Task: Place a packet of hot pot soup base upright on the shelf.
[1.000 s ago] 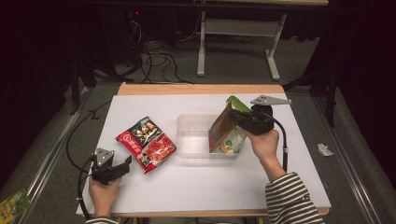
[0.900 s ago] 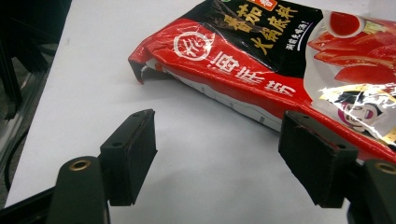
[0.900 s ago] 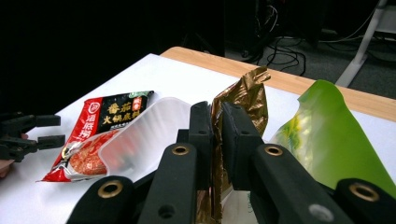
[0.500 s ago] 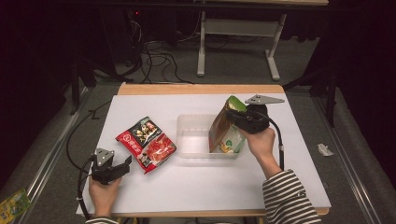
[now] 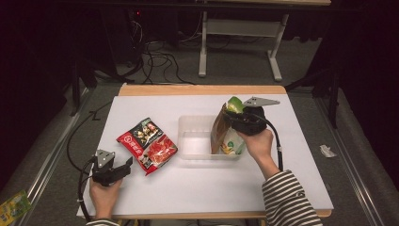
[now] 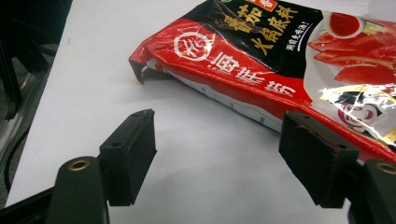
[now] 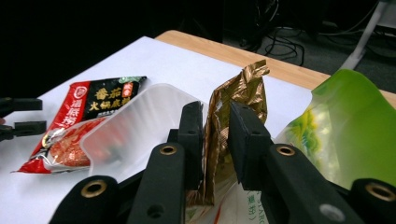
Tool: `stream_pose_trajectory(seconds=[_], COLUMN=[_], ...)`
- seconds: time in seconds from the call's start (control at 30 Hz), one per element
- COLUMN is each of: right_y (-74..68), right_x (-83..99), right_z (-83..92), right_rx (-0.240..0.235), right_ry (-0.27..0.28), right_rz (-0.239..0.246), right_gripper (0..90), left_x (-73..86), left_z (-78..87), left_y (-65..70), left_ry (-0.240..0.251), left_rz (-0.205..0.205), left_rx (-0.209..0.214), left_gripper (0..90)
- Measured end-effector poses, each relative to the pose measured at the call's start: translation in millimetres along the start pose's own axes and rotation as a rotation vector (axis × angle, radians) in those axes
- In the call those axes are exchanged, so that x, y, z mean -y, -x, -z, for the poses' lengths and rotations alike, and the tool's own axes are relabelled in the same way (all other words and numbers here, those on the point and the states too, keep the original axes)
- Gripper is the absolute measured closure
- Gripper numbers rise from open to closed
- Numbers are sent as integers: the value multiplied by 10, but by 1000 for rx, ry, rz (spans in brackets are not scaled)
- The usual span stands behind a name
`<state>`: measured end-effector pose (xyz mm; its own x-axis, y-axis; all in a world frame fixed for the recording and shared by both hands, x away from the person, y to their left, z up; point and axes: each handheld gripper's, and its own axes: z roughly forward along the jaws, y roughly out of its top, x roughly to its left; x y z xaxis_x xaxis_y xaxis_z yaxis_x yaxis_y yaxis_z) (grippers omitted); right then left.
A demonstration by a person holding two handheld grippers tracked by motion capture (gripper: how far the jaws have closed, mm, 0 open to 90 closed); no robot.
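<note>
A red and black snack packet [image 5: 148, 142] [image 6: 289, 60] [image 7: 70, 126] lies flat on the white table, left of a clear plastic tub [image 5: 195, 141] [image 7: 135, 126]. My left gripper [image 5: 123, 165] [image 6: 219, 158] rests on the table just short of the packet's near edge, open, nothing between its jaws. My right gripper [image 5: 231, 117] [image 7: 215, 140] is shut on the top edge of a gold-brown pouch [image 5: 218, 132] [image 7: 233, 112], holding it upright at the tub's right end. A green and white pouch [image 5: 233, 141] [image 7: 345, 130] stands right behind it against the same hand.
The white tabletop [image 5: 282, 165] has a wooden strip along its far edge [image 5: 202, 90]. Cables [image 5: 155, 52] and a metal frame [image 5: 240, 33] sit on the dark floor beyond. A green wrapper [image 5: 11, 207] lies on the floor at lower left.
My right gripper has carried the gold-brown pouch slightly left toward the tub and tipped it more upright. The left gripper and red packet have stayed put.
</note>
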<state>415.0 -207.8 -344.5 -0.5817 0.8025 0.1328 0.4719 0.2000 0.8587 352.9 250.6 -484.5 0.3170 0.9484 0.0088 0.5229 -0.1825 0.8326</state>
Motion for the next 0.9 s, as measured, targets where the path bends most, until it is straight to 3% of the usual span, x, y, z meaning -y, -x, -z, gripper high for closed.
stream_pose_trajectory(seconds=[0.47,0.6,0.9], right_y=[-10,16,116], right_x=[8,39,165], right_z=[317,445,629], right_rx=[16,8,50], right_ry=[85,128,150], right_rz=[50,48,48], right_gripper=[595,597,591], left_x=[-1,4,4], left_z=[1,12,11], left_y=[2,1,6], left_ry=[-1,11,10], left_rz=[1,7,4], left_rx=[-5,-12,-11], left_gripper=[277,277,277])
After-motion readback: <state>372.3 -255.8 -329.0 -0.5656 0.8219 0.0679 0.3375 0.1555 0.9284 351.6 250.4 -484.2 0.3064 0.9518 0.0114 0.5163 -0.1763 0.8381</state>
